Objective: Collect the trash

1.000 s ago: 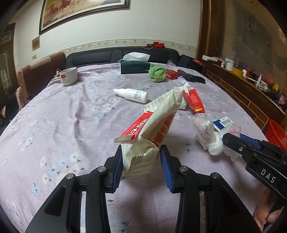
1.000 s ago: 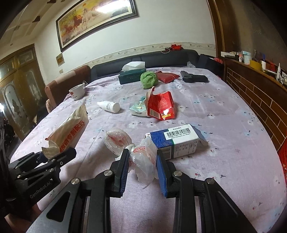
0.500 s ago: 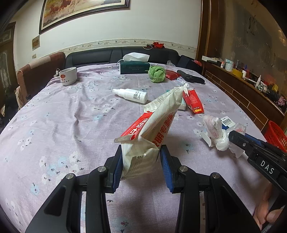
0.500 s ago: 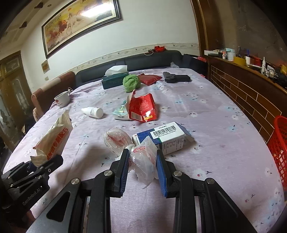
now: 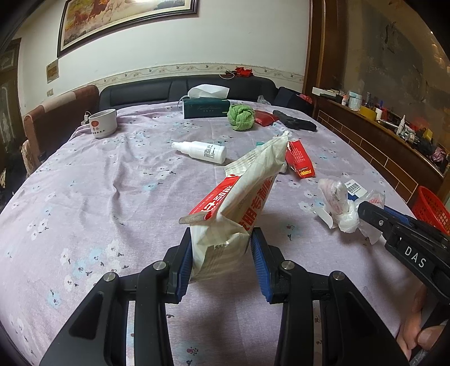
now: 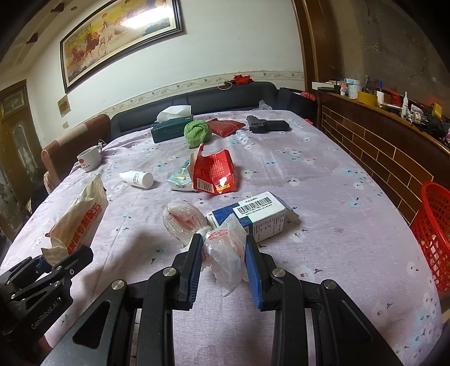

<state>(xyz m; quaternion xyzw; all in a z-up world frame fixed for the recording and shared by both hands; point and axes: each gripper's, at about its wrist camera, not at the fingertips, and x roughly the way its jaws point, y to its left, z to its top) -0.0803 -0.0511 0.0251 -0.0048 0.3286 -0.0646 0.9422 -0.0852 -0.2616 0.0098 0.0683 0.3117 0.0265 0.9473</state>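
Cream paper bag (image 5: 239, 214) with red print stood clamped in the left gripper (image 5: 222, 259) at lower centre of its view, while the right gripper (image 6: 223, 260) pinched a crumpled plastic bag (image 6: 222, 247), red basket (image 6: 433, 233) at right edge.

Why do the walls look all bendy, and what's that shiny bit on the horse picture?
Both views bend because the lenses are fisheye, with dark corners. In the right wrist view, a lamp's glare whitens the painting; the left wrist view shows none on it.
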